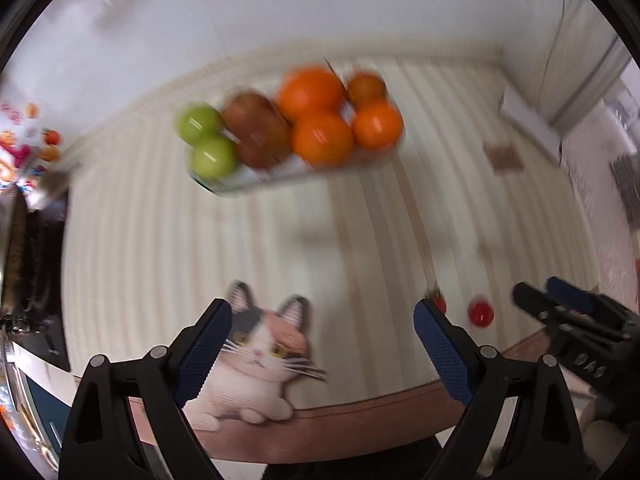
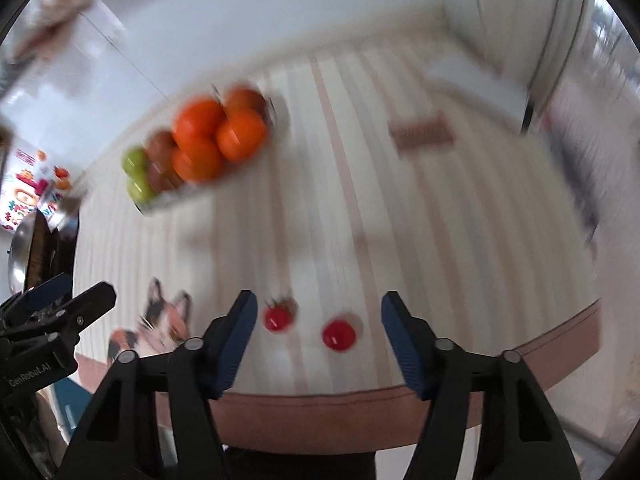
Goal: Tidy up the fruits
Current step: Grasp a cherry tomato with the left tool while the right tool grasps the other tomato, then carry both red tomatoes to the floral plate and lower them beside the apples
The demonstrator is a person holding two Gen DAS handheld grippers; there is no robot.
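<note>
Red was the colour I looked at first: two small tomatoes lay on the striped tablecloth (image 2: 460, 208), close to the near edge of the table. From my right gripper (image 2: 316, 320) they sat just ahead of the blue fingers (image 2: 240, 332), in the gap between them. The tomato with the green stem (image 2: 279, 316) lay next to the left finger, and the smooth tomato (image 2: 339, 334) lay nearer the middle. They were little and round, so they had no long side, and I could come at them from any way. My right jaws stood partly open and held nothing. No pad touched a tomato.

My left gripper (image 1: 320, 344) hung over the cat picture (image 1: 260, 356) on the cloth, and its jaws were wide and empty. From there both tomatoes lay off to the right, past its right finger. So I judged the right hand was the nearer one for the pick.

Far across the table stood the fruit tray (image 1: 256, 178). It held the green apples (image 1: 208, 140) at its left end, the brown kiwis (image 1: 256, 136) in the middle and the oranges (image 1: 332, 120) at the right. The tray was well away from both grippers. Everything looked smeared and soft, so I could not tell the finer marks on the fruit. I thought the tomatoes were the only fruits not yet put away.
</note>
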